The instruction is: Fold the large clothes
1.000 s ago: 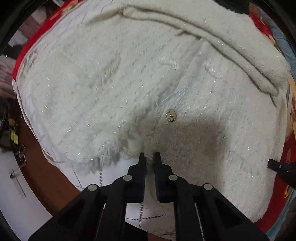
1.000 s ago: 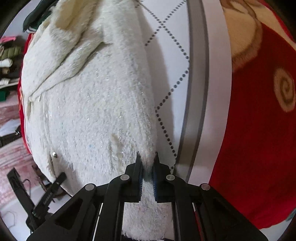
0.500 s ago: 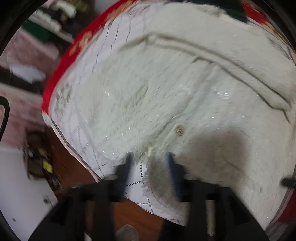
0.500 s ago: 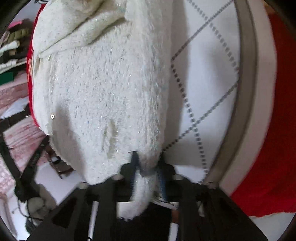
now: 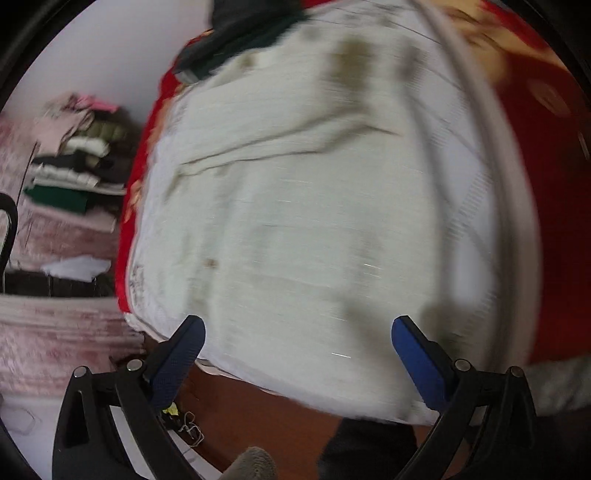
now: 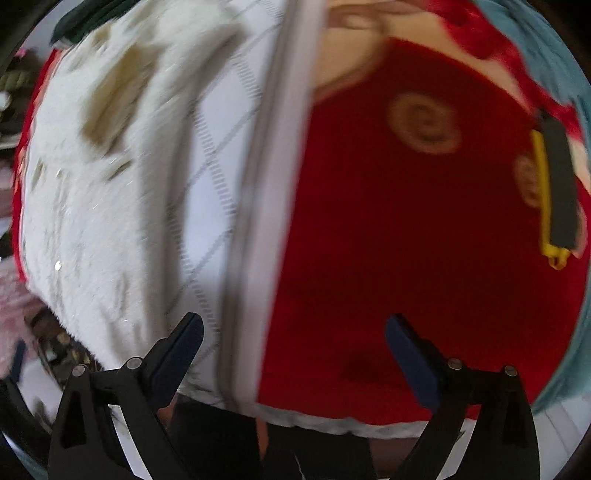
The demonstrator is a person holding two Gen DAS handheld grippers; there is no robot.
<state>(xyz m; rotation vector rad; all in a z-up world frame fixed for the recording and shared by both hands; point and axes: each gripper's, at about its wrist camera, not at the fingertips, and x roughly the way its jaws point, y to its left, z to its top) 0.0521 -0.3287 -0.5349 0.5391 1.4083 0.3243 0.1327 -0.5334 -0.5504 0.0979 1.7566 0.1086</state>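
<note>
A fluffy white sweater (image 5: 295, 229) lies spread on a white quilted sheet (image 5: 476, 236); the left wrist view is blurred by motion. My left gripper (image 5: 297, 326) hangs above the sweater's near hem, its jaws opening wide, nothing between the blue pads. In the right wrist view the sweater (image 6: 92, 206) lies at the left on the sheet (image 6: 218, 155). My right gripper (image 6: 293, 325) is over the sheet's grey border and the red blanket (image 6: 406, 258), jaws opening, nothing between them.
Stacked folded clothes (image 5: 74, 162) sit on a shelf at the left. A dark garment (image 5: 240, 33) lies beyond the sweater. A black and yellow object (image 6: 556, 192) rests on the red blanket at the right. Brown floor (image 5: 258, 417) shows below the bed edge.
Both grippers let go of the sweater's hem, opened wide and lifted away. The left one rolled and swung, so the sweater now lies farther off; the right one shifted over the red blanket.
</note>
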